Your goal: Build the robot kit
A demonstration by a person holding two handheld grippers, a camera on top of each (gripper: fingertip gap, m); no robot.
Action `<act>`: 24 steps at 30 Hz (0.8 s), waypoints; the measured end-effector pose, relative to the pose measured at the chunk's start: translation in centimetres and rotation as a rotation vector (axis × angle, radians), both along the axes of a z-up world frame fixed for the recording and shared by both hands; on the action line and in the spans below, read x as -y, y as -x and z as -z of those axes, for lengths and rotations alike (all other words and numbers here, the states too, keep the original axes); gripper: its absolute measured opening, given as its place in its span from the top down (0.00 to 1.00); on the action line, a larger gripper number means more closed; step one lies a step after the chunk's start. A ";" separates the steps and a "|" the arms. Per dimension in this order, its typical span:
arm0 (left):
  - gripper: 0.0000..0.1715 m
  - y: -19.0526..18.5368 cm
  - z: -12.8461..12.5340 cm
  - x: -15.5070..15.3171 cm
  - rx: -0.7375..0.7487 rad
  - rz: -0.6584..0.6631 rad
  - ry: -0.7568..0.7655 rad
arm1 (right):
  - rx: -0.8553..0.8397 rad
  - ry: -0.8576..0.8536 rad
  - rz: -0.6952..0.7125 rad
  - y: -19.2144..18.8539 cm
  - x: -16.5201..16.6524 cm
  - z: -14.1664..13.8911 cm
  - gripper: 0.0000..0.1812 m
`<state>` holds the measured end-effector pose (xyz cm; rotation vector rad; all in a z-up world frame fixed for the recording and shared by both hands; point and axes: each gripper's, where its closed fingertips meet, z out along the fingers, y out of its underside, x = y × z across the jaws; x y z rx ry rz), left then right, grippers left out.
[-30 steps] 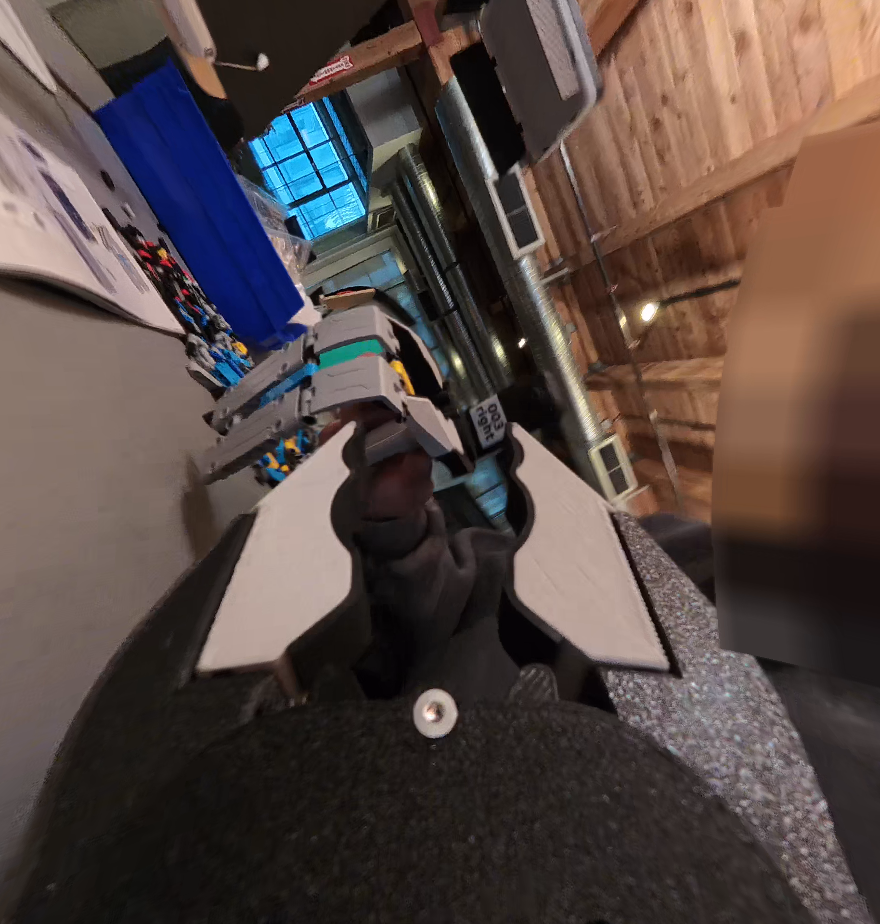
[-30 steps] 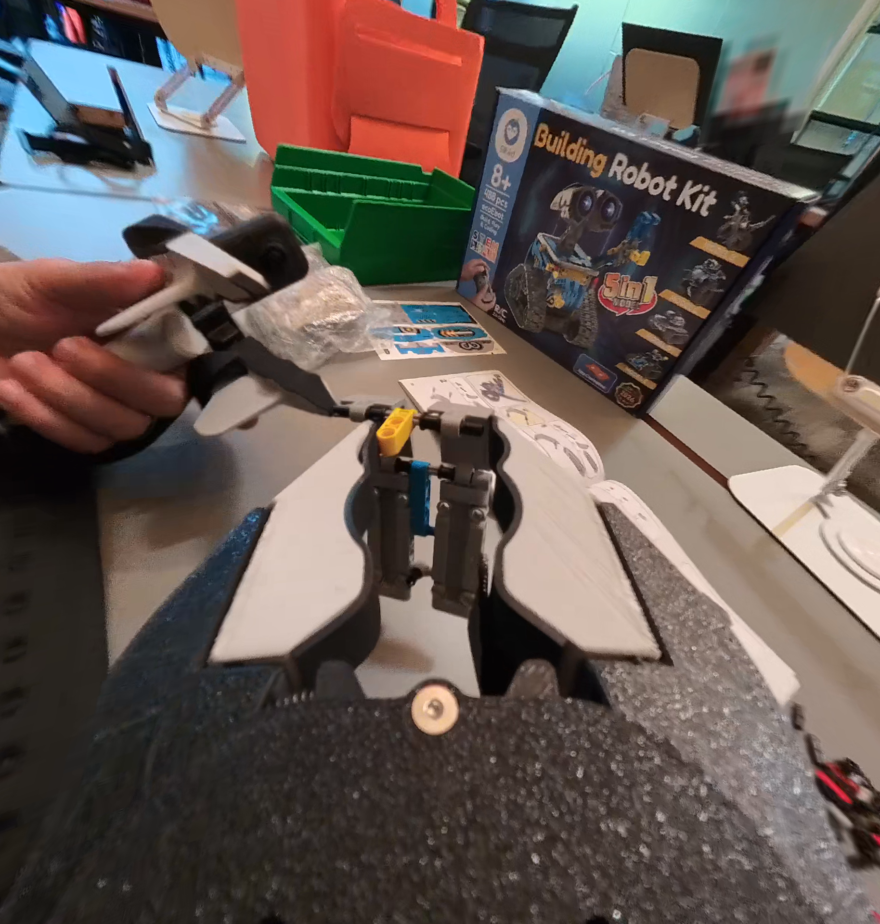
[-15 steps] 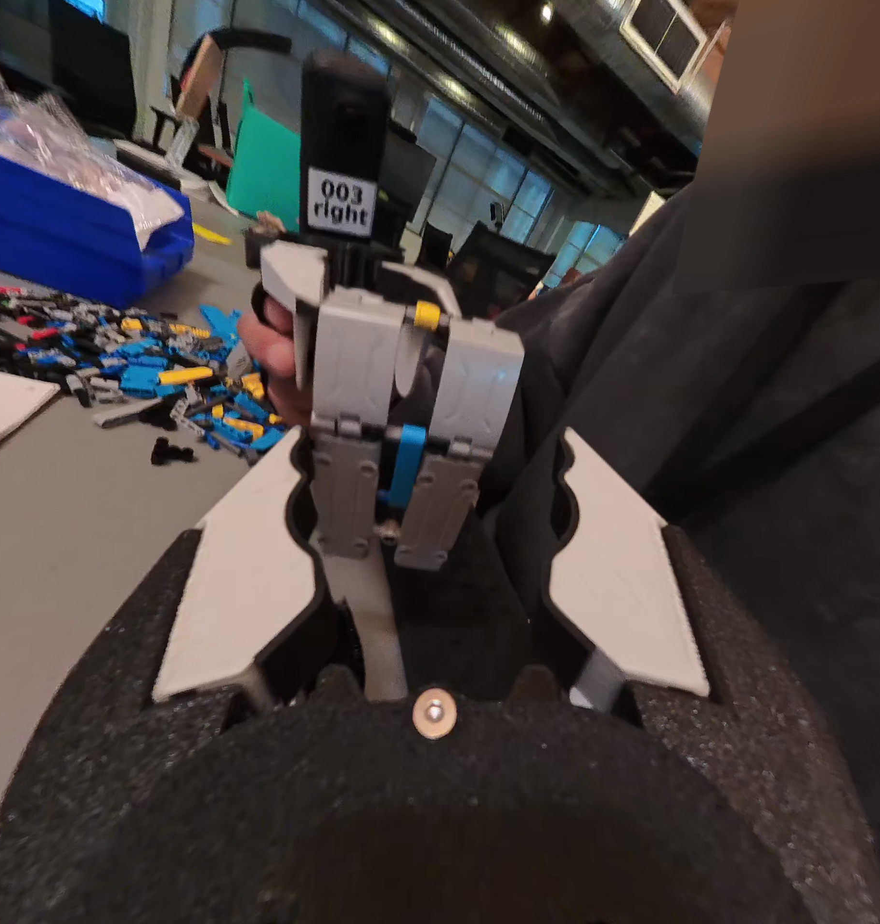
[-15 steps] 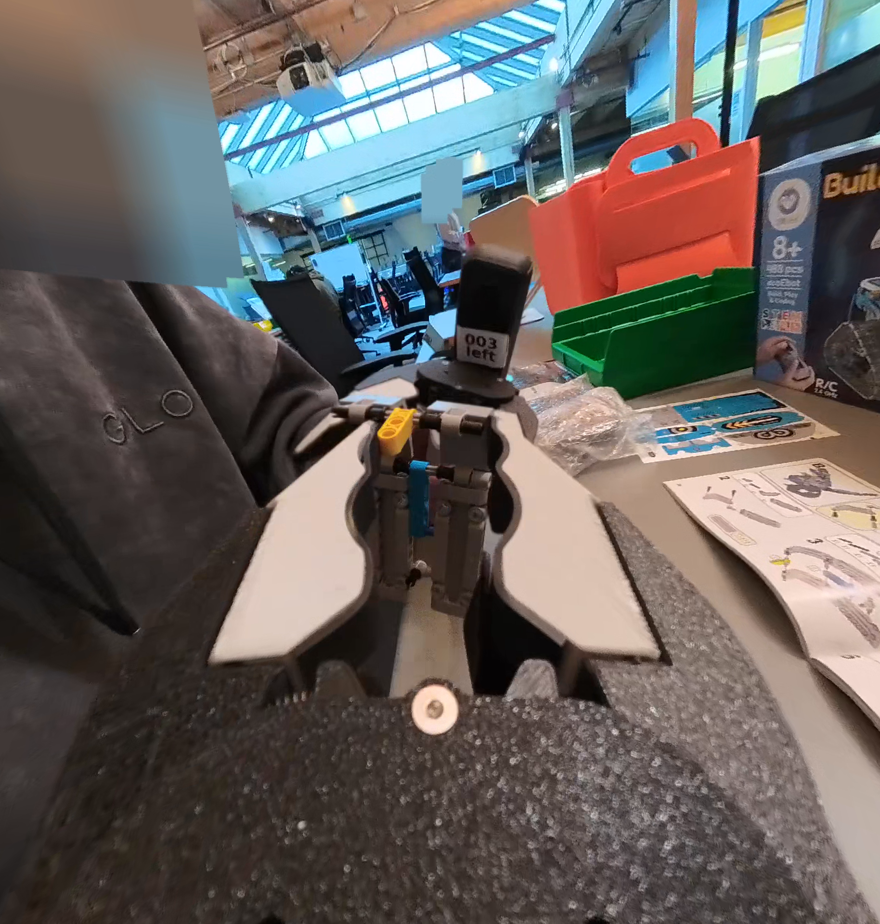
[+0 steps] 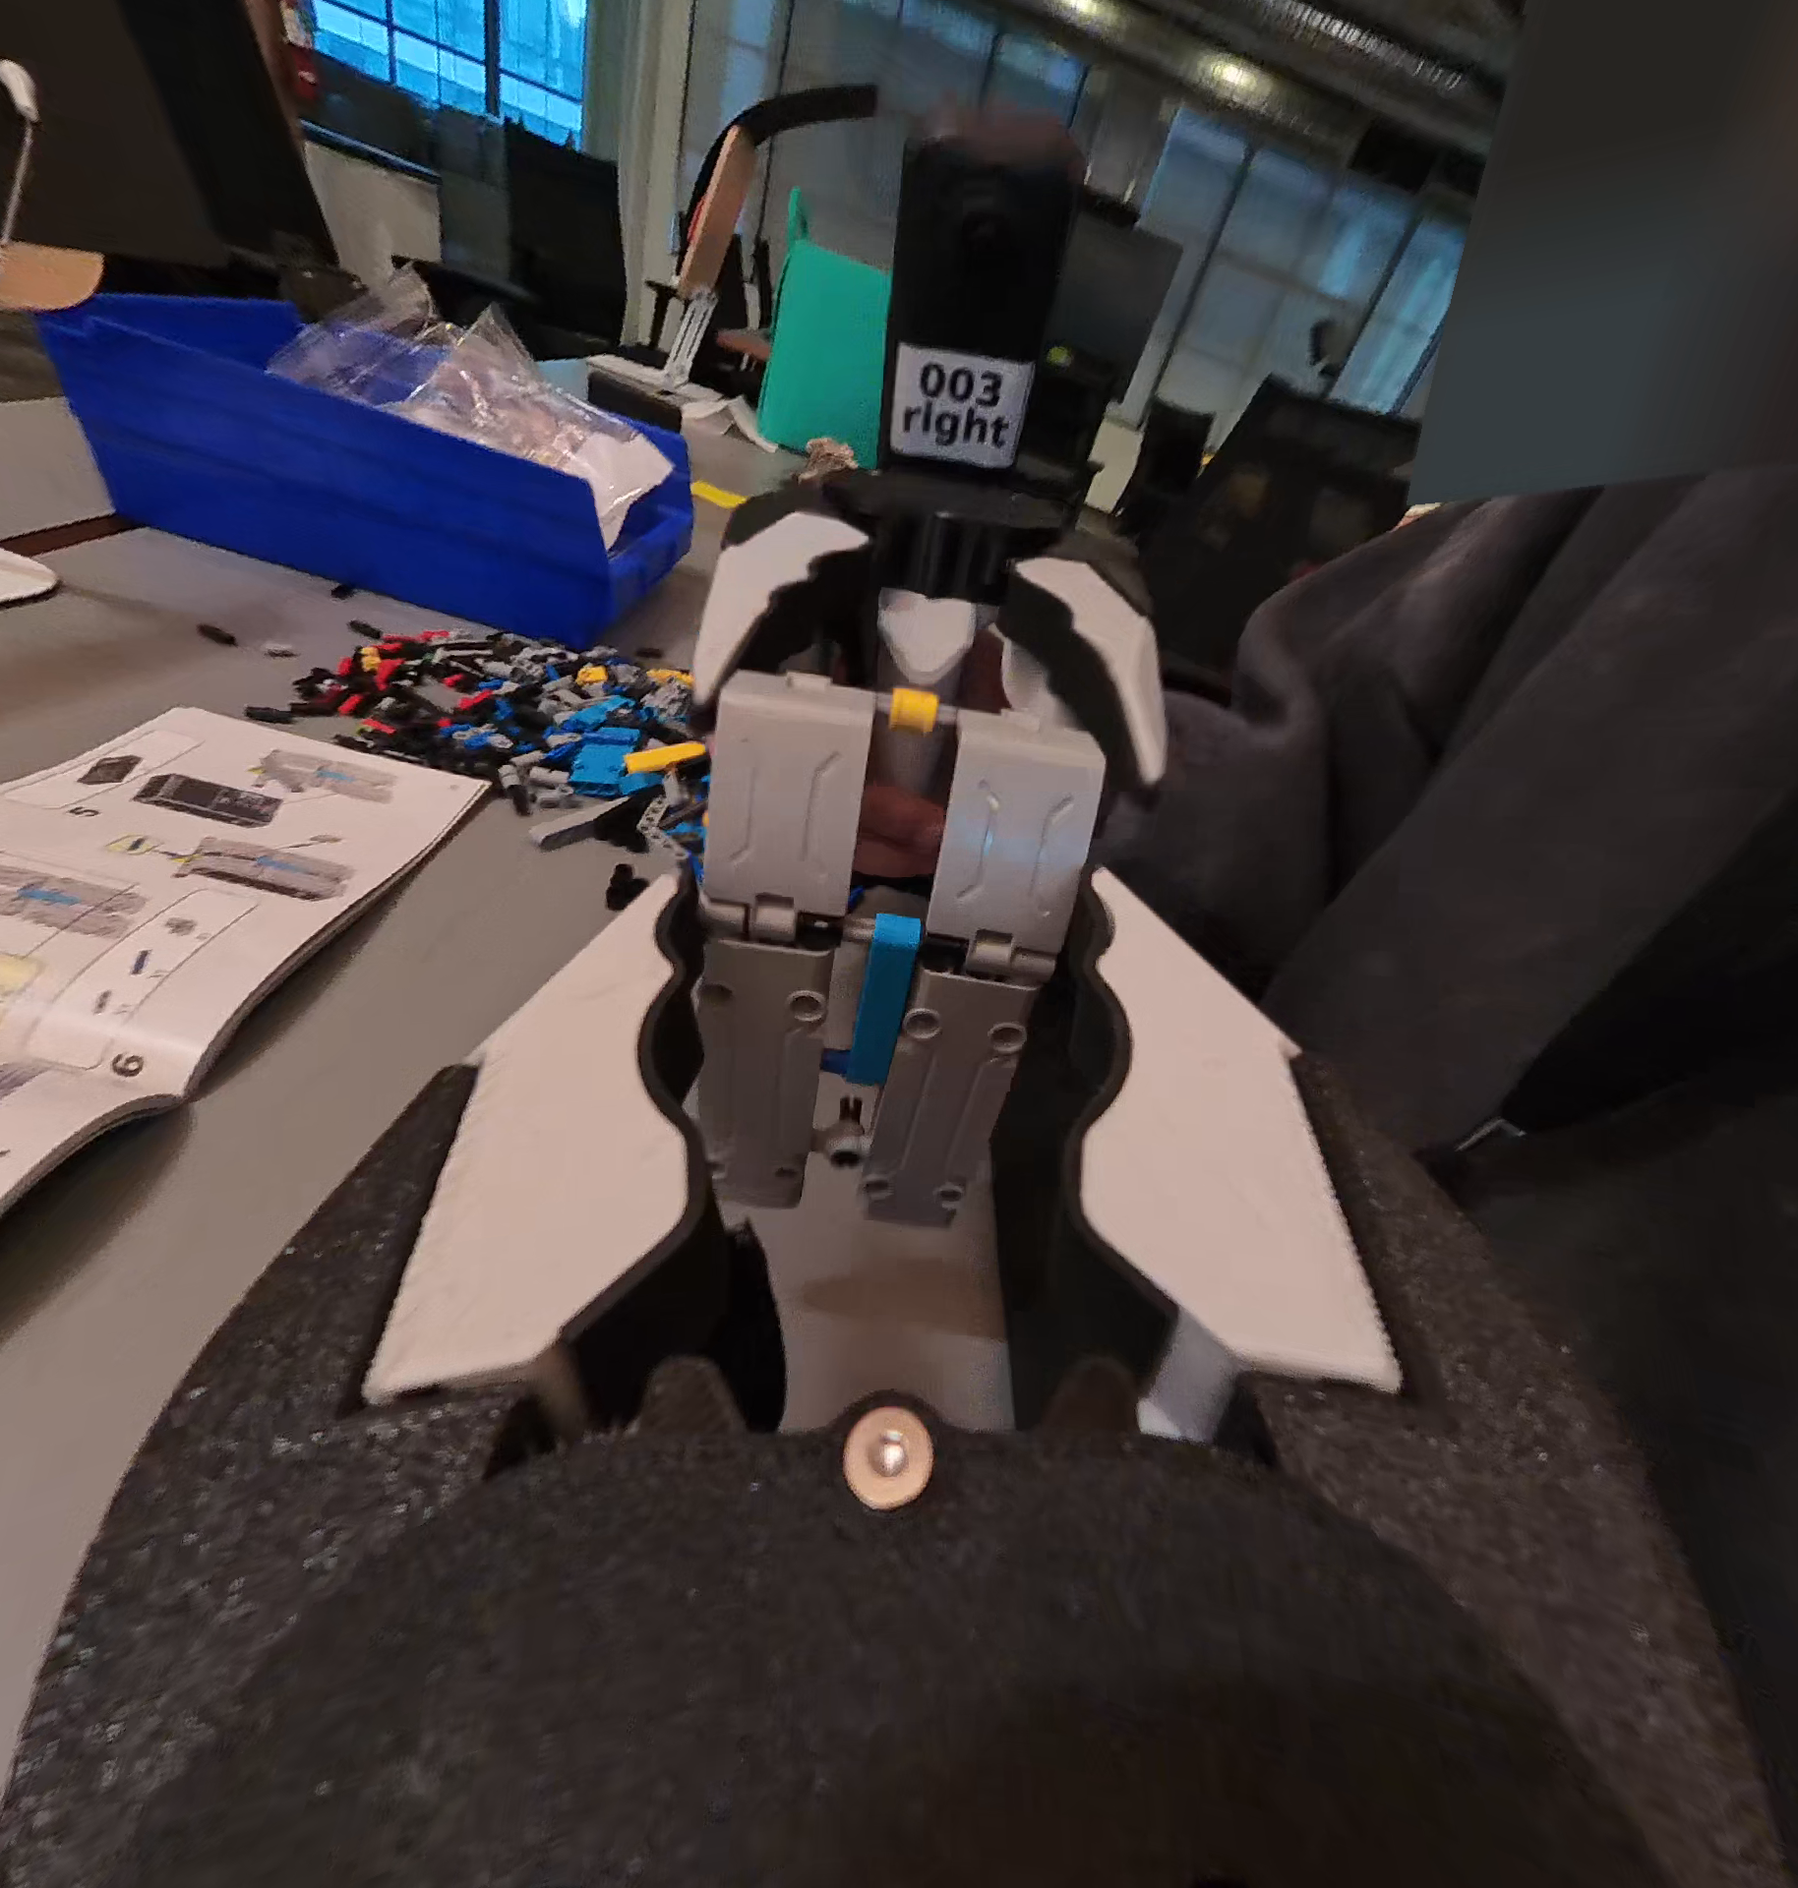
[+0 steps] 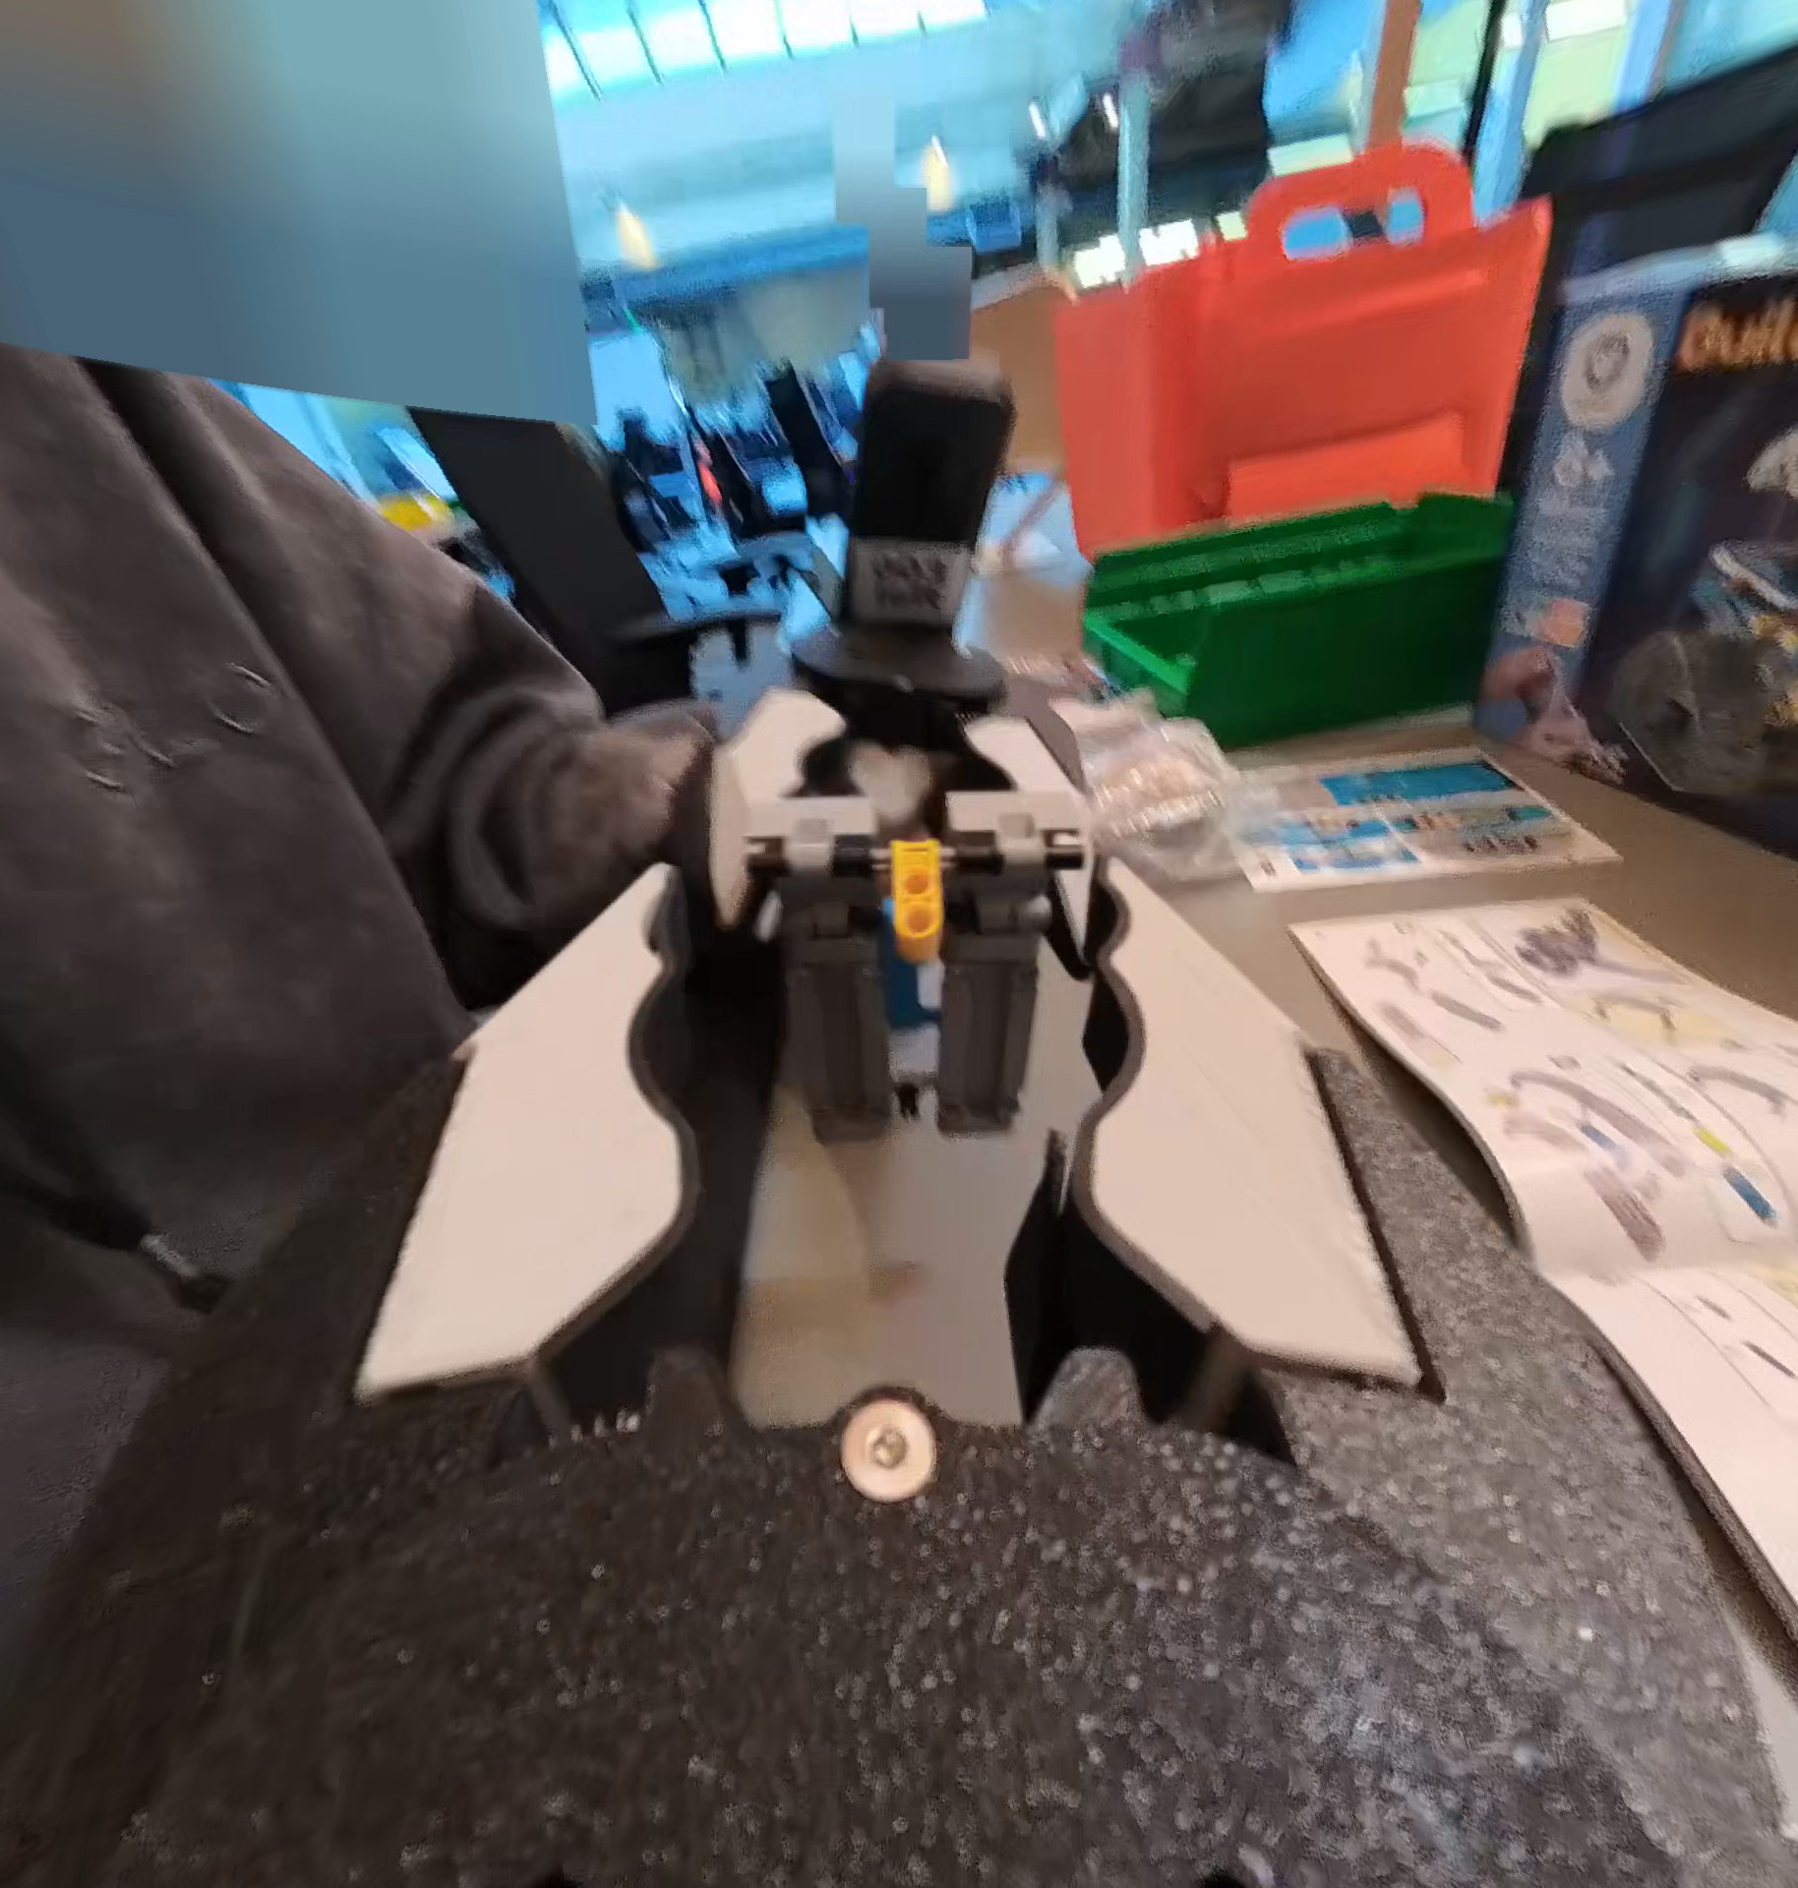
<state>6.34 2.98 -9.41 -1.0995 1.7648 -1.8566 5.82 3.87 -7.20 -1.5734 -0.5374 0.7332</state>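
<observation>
A grey brick assembly (image 5: 772, 1022) with a blue beam and a yellow pin is held above the table between the two facing grippers. My left gripper (image 5: 890, 899) is shut on its lower panels, with both fingers against its sides. In the right wrist view the assembly (image 6: 844, 1042) sits between the fingers of my right gripper (image 6: 874, 879), which stand apart from it with a gap on each side. In the left wrist view the right gripper (image 5: 931, 715) shows opposite, its fingers spread around the assembly's far end.
On the grey table are a blue bin (image 5: 364, 480) with plastic bags, a pile of loose bricks (image 5: 527, 715) and an open instruction booklet (image 5: 159, 919). The right wrist view shows a green bin (image 6: 1304, 613), an orange case (image 6: 1304, 388), a kit box (image 6: 1692, 562) and a person's dark sleeve (image 6: 210, 817). Left and right tips are no more than a few centimetres apart.
The grippers turned to face each other. My left gripper closed on the assembly. My right gripper, which held it before, has opened and drawn back a little.
</observation>
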 end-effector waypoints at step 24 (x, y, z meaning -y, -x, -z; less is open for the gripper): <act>0.59 0.4 1.5 1.4 -0.059 0.068 -0.085 | 0.093 0.032 -0.029 0.6 0.3 1.5 0.56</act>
